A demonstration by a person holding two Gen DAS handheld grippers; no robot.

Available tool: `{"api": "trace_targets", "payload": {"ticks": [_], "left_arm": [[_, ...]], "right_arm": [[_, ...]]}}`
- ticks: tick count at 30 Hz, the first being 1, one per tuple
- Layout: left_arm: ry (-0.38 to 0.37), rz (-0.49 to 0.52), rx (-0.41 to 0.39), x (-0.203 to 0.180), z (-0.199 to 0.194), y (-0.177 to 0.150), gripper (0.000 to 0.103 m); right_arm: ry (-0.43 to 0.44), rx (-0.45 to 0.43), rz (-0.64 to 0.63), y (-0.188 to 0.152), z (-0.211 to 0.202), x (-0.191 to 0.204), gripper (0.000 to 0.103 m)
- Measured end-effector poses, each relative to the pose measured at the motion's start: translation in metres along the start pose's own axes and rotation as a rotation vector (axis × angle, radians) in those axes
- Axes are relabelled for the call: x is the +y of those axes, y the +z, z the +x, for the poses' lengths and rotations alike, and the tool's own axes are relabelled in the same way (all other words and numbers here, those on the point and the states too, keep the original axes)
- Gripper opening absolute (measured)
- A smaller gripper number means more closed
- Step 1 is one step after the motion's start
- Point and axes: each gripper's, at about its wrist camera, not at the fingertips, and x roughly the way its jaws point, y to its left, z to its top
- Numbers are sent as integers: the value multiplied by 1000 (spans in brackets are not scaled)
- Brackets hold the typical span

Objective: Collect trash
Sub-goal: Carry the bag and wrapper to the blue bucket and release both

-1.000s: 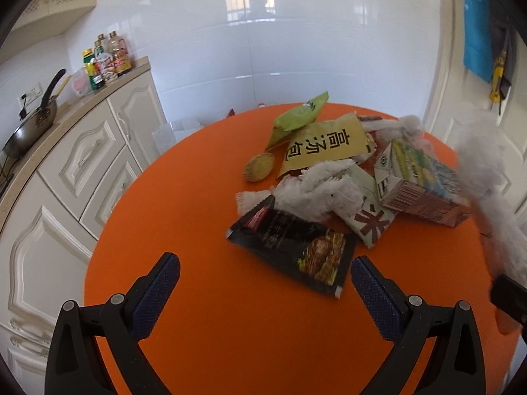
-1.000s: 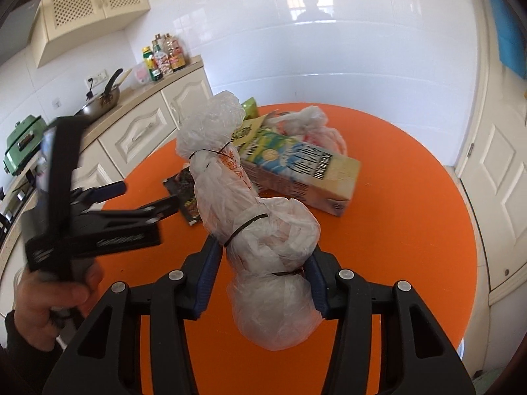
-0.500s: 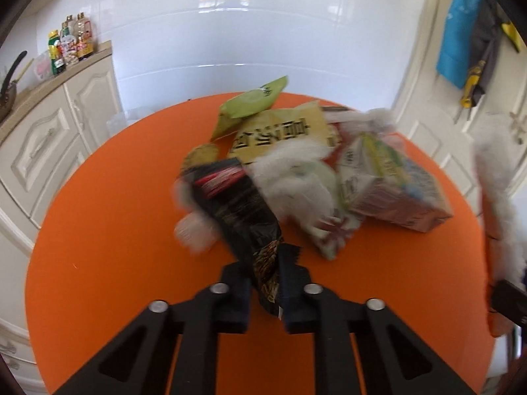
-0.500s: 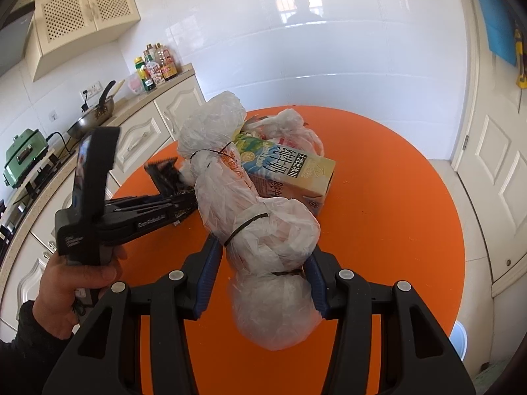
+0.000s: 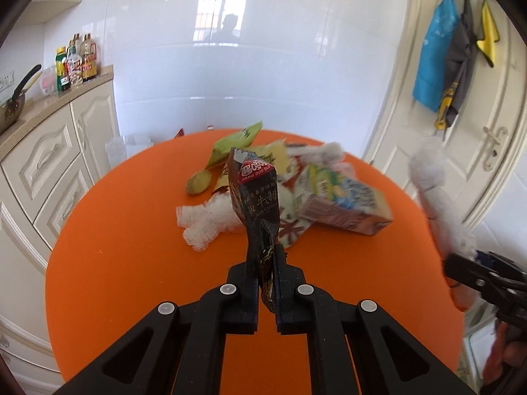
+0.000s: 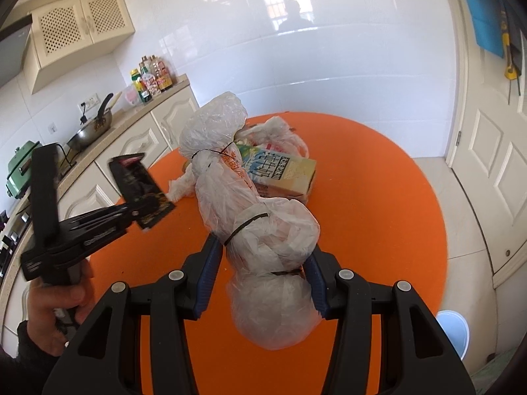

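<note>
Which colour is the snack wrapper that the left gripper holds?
Mostly black, with a red band near its top; it shows best in the left wrist view.

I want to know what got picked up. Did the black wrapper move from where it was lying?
Yes. The black wrapper lay flat on the orange table before the trash pile; now it stands lifted off it, pinched in the left tool.

Dark snack wrapper [image 5: 260,210] upright, lifted above heaped trash [image 5: 329,194] on table
</note>
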Motion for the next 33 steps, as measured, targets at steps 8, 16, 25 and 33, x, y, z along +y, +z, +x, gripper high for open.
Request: {"api": "trace_targets", "payload": {"ticks": [8,16,25,33], "left_arm": [[-59,68,-95,-40,-54,2,3],[-166,170,-157,-100,-87,1,3],[-412,323,-84,-204,-44,7,3],[-538,461,135,-310,33,-38,4]], "right_arm": [[-29,-89,35,4,-48,-19,49],[-128,-186,92,-1,-113,-67,49],[-331,-226,232,-35,-187,-165,49],[-472,-166,455,-108,-214,-286,49]]}}
